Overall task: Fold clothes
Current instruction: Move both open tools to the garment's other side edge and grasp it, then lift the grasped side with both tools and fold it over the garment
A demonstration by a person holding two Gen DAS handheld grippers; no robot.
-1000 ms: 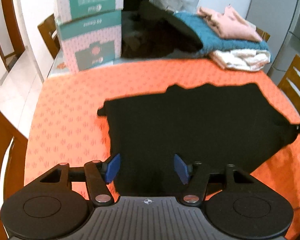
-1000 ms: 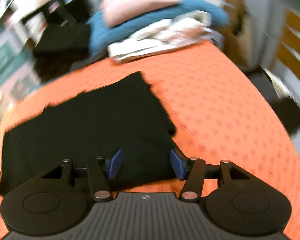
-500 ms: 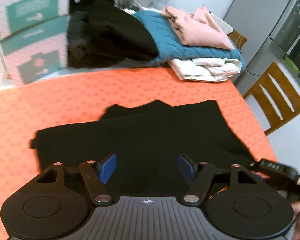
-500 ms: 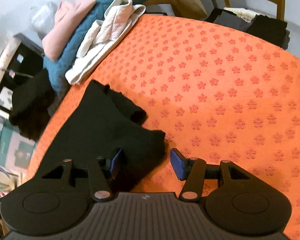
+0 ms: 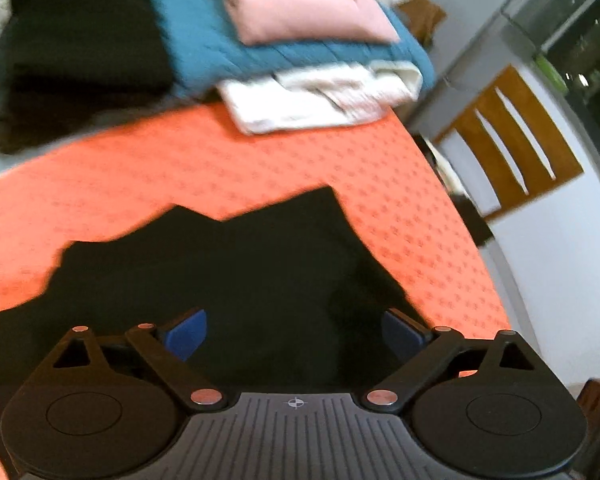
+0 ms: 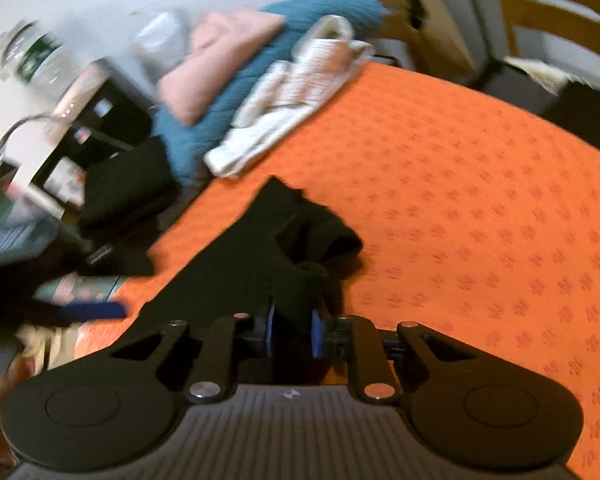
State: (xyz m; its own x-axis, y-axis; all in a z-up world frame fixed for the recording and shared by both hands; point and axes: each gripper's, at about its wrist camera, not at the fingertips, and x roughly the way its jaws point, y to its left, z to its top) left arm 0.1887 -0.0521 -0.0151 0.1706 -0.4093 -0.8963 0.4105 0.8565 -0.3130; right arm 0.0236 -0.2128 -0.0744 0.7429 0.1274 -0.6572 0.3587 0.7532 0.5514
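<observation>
A black garment point(image 5: 236, 276) lies spread on the orange tablecloth point(image 5: 140, 168). My left gripper point(image 5: 296, 332) is open just above its near part, blue pads wide apart, holding nothing. In the right wrist view the right gripper point(image 6: 294, 330) is shut on a bunched corner of the black garment point(image 6: 296, 256), which is lifted and crumpled in front of the pads.
A stack of folded clothes, pink point(image 5: 300, 4), teal point(image 5: 260, 52) and white point(image 5: 320, 96), sits at the table's far edge, beside a black pile point(image 5: 80, 60). A wooden chair point(image 5: 508, 136) stands to the right. The orange tablecloth point(image 6: 480, 208) stretches right of the garment.
The right gripper closed on the garment's corner and lifted it. The left gripper swung right and opened wider over the garment.
</observation>
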